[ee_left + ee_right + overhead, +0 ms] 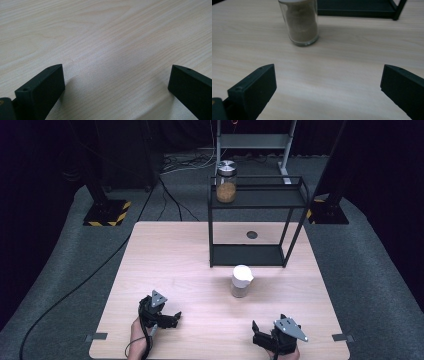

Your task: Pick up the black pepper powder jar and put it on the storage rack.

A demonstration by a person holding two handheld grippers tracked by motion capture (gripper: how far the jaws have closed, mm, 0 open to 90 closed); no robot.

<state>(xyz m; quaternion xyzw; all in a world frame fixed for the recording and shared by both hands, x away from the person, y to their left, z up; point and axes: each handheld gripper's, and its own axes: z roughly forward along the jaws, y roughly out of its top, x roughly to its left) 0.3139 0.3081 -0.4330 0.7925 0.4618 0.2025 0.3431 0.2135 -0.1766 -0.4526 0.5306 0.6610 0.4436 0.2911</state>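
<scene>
From above, I see my left gripper (pixel 172 319) resting low at the near left of the wooden table (pixel 165 265), and my right gripper (pixel 260 336) at the near right edge, both well apart from each other. The white-lidded glass jar (pixel 241 281) stands upright near the middle of the table, just in front of the black wire shelf (pixel 257 220), and nearer to my right gripper than to my left. On the shelf's upper tier sits a second jar with a metal lid (pixel 226 182) (amber contents, off at the left end).

In the left gripper view, my jaws stand wide apart with bare wood grain between them; they hold nothing.

In the right gripper view, my jaws are likewise spread wide and empty. The jar (pixel 300 22), filled with a pale beige powder, stands ahead and a little left of centre, apart from both jaws, with the shelf's bottom tier (pixel 359 8) behind it
</scene>
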